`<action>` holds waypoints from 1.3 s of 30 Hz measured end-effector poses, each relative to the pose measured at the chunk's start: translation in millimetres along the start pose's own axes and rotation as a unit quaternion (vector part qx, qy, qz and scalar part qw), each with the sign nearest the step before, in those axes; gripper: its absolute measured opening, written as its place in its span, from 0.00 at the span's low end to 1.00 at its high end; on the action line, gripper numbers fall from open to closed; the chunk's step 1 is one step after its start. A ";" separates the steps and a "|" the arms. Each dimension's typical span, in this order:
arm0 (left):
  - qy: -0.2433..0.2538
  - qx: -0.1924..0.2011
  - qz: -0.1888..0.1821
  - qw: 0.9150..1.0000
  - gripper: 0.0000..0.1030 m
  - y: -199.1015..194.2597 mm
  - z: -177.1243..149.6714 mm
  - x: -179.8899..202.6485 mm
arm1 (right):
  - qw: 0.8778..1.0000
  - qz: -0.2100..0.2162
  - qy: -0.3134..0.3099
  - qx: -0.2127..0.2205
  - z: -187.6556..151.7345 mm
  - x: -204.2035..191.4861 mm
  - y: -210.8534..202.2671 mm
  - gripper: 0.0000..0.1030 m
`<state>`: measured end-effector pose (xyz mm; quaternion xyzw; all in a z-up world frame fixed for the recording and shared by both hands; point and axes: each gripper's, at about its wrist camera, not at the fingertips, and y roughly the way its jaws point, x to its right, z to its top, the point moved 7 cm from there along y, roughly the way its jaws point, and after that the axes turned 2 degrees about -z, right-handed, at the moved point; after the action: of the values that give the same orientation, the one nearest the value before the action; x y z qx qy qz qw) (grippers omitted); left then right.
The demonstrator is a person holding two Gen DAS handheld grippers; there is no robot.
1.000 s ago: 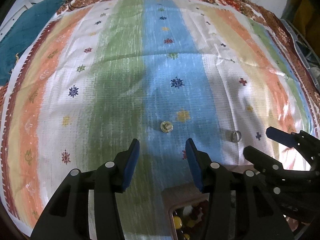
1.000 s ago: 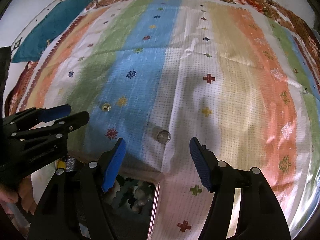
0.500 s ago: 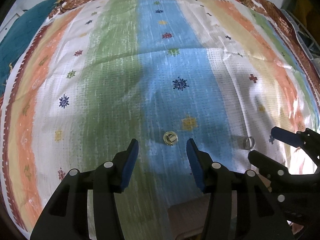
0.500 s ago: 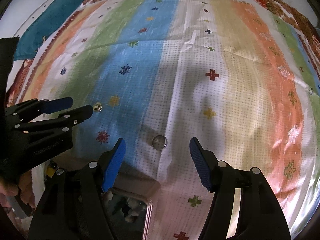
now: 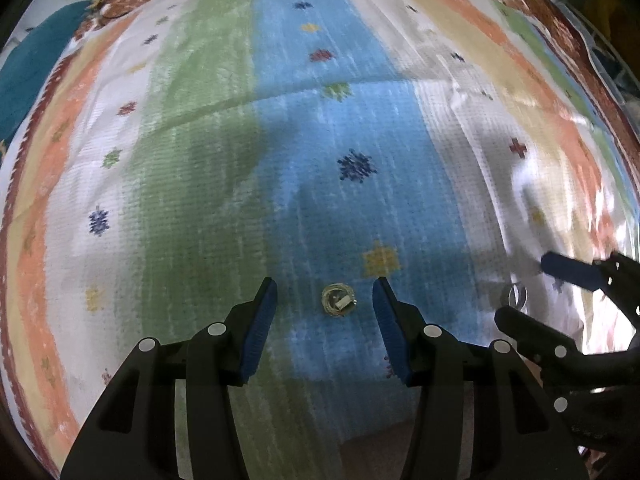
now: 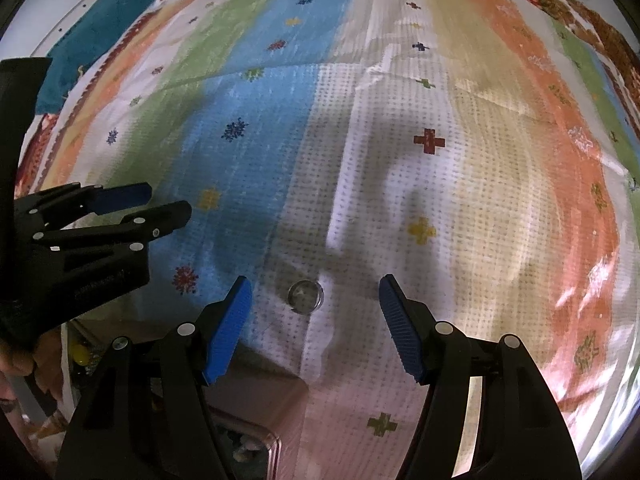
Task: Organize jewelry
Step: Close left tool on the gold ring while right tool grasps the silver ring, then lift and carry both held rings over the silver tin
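1. Jewelry: two small pieces lie loose on the striped cloth [image 5: 208, 152], both toward its near edge, well apart from each other. The cloth carries everything here; a teal fabric [image 6: 100, 12] sits off its far left corner.
2. Box [image 6: 264, 424], pinkish rim, mostly hidden under the right gripper at the near edge. Contents too blurred to name. Probably where the pieces go.
3. Left gripper [image 5: 324, 312]: pointed steeply down, jaws apart, nothing pressed between the pads. The gold ring [image 5: 338, 299] lies on the blue stripe in the gap between the fingertips, touching neither.
4. Right gripper [image 6: 316, 312]: also pointed down, jaws standing wide and empty. The silver ring [image 6: 305, 296] lies on the white stripe between its fingertips, nearer the left pad, clear of both.
5. Step in hand, as I judge it: the approach to a two-handed pickup, each gripper lined up over its own ring.
6. Next move calls for lowering until the pads bracket each ring at cloth level, then closing gently. Rings are thin and flat-lying; pads may pinch cloth instead, or skid the ring aside.
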<state>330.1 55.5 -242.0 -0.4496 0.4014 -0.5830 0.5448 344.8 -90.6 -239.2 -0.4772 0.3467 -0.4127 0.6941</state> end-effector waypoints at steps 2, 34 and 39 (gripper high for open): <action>0.007 -0.003 0.004 1.000 0.48 4.0 -0.1 0.8 | 1.000 -0.001 -0.004 0.000 0.7 -0.6 1.9 0.63; 0.016 0.018 0.010 1.000 0.15 -10.8 -4.6 0.9 | 1.000 0.001 -0.009 0.012 0.6 7.3 -13.6 0.19; 0.012 0.040 -0.002 0.999 0.15 -33.5 -9.2 4.0 | 0.999 -0.003 -0.031 0.031 0.6 -0.2 -25.8 0.19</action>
<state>312.0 54.2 -212.0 -0.4209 0.3837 -0.6049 0.5565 339.0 -95.5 -214.5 -0.4691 0.3111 -0.4100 0.7177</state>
